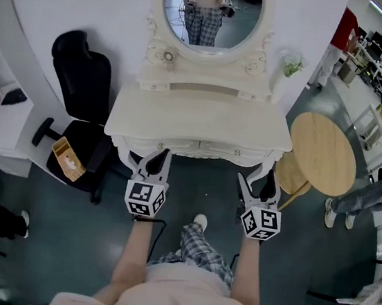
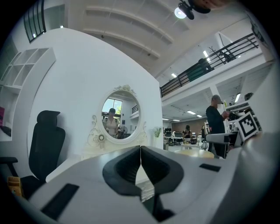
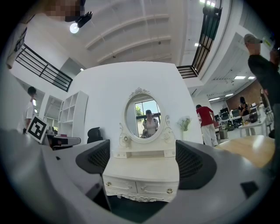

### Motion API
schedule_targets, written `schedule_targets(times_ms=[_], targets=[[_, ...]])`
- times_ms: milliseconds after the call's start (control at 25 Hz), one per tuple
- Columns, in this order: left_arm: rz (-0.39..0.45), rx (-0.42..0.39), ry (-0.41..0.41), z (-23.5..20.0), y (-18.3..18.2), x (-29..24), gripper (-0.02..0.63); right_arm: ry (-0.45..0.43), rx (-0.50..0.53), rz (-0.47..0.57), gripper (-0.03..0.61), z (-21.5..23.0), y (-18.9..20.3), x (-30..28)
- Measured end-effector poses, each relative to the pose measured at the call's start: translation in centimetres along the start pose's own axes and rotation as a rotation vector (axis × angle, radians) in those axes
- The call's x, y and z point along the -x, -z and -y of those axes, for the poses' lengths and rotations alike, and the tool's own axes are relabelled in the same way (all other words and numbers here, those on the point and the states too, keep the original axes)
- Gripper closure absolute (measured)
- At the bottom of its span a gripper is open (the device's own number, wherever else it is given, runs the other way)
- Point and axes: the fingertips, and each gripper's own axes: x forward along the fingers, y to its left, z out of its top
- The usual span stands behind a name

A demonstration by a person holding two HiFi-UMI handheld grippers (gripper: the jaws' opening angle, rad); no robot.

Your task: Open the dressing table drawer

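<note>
A white dressing table (image 1: pixel 198 125) with an oval mirror (image 1: pixel 213 8) stands against the wall ahead of me. Two drawers sit side by side in its front, both closed (image 3: pixel 120 187) (image 3: pixel 155 188), each with a small knob. My left gripper (image 1: pixel 156 159) hovers just short of the table's front left and its jaws are pressed together with nothing between them (image 2: pixel 140 157). My right gripper (image 1: pixel 256 188) is near the front right, also apart from the table, and stands open (image 3: pixel 142 162) with the drawers framed between its fingers.
A black office chair (image 1: pixel 80 92) with a small cardboard box (image 1: pixel 68 159) on its seat stands left of the table. A round wooden side table (image 1: pixel 324 152) is on the right, a person's legs (image 1: pixel 363 199) beyond it. White shelving (image 1: pixel 0 116) lines the left wall.
</note>
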Motion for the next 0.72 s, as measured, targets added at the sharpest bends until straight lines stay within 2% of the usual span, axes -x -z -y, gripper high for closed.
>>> schedule_targets(times_ms=[400, 720], targets=[[0.013, -0.004, -0.002, -1.6, -0.1, -5.4, 0.586, 0.011, -0.001, 0.007, 0.117, 2.6, 0.4, -4.8], [0.015, 0.003, -0.020, -4.5, 0.2, -12.8, 0.586, 0.003, 0.010, 0.002, 0.117, 5.7, 0.9, -12.8]])
